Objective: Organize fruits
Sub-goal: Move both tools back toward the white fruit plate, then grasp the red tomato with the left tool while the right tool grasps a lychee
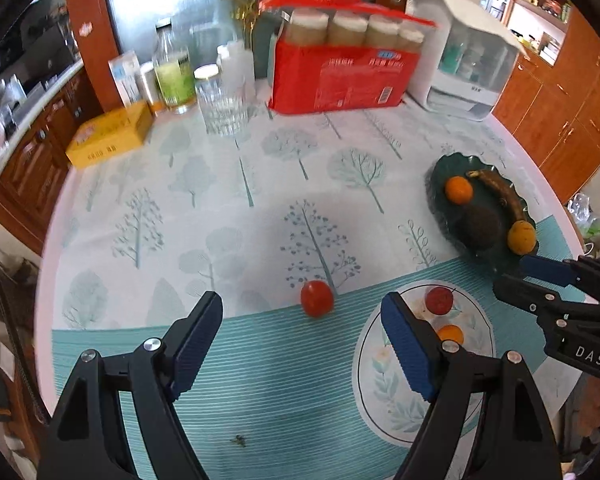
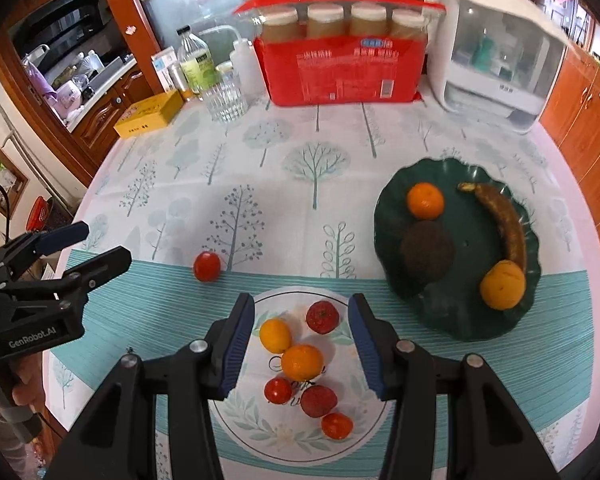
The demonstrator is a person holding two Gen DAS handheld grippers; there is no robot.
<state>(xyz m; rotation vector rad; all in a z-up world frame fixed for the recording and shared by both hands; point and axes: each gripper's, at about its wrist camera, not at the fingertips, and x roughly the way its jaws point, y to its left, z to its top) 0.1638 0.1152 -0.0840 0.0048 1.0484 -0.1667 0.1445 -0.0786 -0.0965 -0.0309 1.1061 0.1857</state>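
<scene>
A loose red tomato [image 1: 317,298] lies on the tablecloth, also in the right wrist view [image 2: 207,266]. My left gripper [image 1: 302,340] is open and empty, just short of it. A white floral plate [image 2: 256,436] holds several small fruits: red ones [image 2: 322,317] and oranges [image 2: 302,362]. My right gripper [image 2: 301,346] is open and empty above this plate. A dark green plate [image 2: 476,320] to the right holds an orange [image 2: 425,200], a brown banana [image 2: 504,220], a dark round fruit [image 2: 427,250] and a yellow-orange fruit [image 2: 502,285].
At the table's far side stand a red pack of jars [image 2: 340,68], a white cabinet-like container [image 2: 496,52], a glass [image 2: 224,96], bottles [image 2: 196,60] and a yellow box [image 2: 148,114]. Wooden cabinets line the right [image 2: 592,120].
</scene>
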